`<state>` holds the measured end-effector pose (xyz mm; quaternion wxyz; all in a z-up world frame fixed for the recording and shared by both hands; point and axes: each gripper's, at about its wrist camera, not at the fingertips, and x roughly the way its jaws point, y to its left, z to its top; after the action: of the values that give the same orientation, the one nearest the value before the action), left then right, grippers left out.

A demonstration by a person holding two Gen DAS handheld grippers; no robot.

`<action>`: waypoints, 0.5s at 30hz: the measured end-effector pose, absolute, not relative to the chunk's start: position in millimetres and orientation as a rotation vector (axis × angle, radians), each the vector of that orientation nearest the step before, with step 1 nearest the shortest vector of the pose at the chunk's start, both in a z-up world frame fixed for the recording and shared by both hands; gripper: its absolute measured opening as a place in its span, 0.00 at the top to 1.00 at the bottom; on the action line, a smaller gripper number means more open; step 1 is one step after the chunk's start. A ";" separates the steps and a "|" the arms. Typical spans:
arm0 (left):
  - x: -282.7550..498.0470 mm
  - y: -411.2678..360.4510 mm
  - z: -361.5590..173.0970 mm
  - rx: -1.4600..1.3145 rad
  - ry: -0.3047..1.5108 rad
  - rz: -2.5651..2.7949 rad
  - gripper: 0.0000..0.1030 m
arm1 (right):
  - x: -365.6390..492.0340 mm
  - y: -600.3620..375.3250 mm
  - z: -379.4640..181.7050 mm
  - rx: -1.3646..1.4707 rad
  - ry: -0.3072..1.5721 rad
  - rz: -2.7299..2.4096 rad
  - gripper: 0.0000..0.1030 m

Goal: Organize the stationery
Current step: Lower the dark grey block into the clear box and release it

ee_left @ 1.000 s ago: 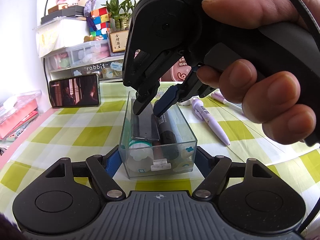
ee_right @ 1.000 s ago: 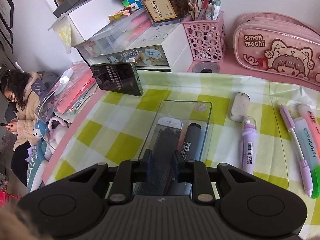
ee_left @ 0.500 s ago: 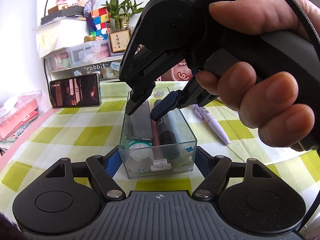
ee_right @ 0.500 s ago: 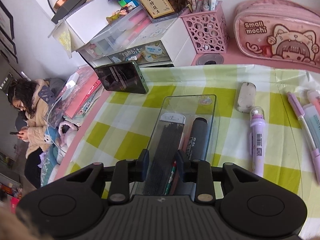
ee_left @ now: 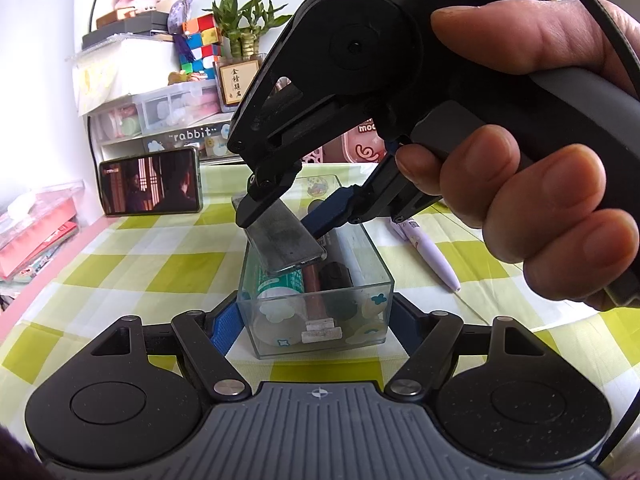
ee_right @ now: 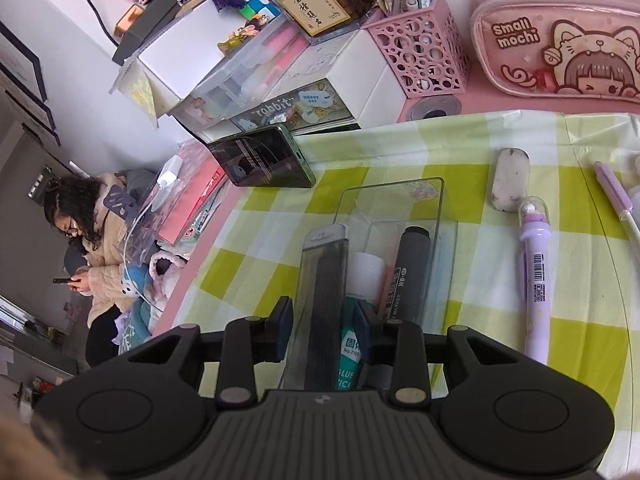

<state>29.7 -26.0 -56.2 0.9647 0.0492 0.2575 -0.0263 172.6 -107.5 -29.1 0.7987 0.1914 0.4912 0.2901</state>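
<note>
Both grippers work the clear box (ee_left: 316,312): my left gripper (ee_left: 308,322) has its fingers spread either side of it on the surface, unclenched, while my right gripper (ee_right: 324,320) clamps the lead case (ee_right: 320,280), tilted over the box. Next, I judge, lower and release it beside the marker (ee_right: 408,268)

box (ee_left: 316,320) sat centre frame on desk (ee_left: 120,264) | marker (ee_right: 408,272) and glue stick (ee_right: 352,344) lay inside box | lead case (ee_left: 284,240) tilted above box | phone (ee_left: 150,186) stood upper left | pen (ee_left: 428,248) lay right of box
</note>
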 end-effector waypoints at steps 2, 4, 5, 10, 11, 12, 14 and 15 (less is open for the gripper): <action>29.8 -25.9 -56.0 0.098 0.521 -0.054 0.28 | 171.6 -109.3 -28.7 0.422 1.048 0.620 0.69; 29.4 -26.1 -55.8 0.097 0.522 -0.054 0.28 | 169.3 -108.6 -26.7 0.393 1.042 0.595 0.72; 29.3 -26.2 -55.7 0.097 0.521 -0.055 0.28 | 168.4 -108.0 -25.8 0.376 1.036 0.582 0.75; 29.9 -25.7 -55.6 0.095 0.521 -0.056 0.28 | 167.0 -107.3 -26.0 0.392 1.040 0.590 0.87; 30.1 -25.6 -55.5 0.093 0.522 -0.057 0.28 | 165.4 -107.7 -22.4 0.386 1.027 0.579 0.87; 30.2 -25.8 -55.3 0.092 0.523 -0.056 0.28 | 163.4 -107.9 -16.7 0.365 1.012 0.558 0.89; 30.3 -26.2 -55.4 0.091 0.522 -0.056 0.28 | 159.6 -106.4 -4.6 0.288 0.980 0.503 0.90; 30.2 -26.2 -55.4 0.091 0.522 -0.056 0.28 | 159.0 -106.1 -1.0 0.265 0.975 0.484 0.90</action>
<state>30.2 -26.2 -55.4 0.9647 0.0452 0.2580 -0.0277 159.0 -106.1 -1.0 0.8472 0.1256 0.4625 0.2294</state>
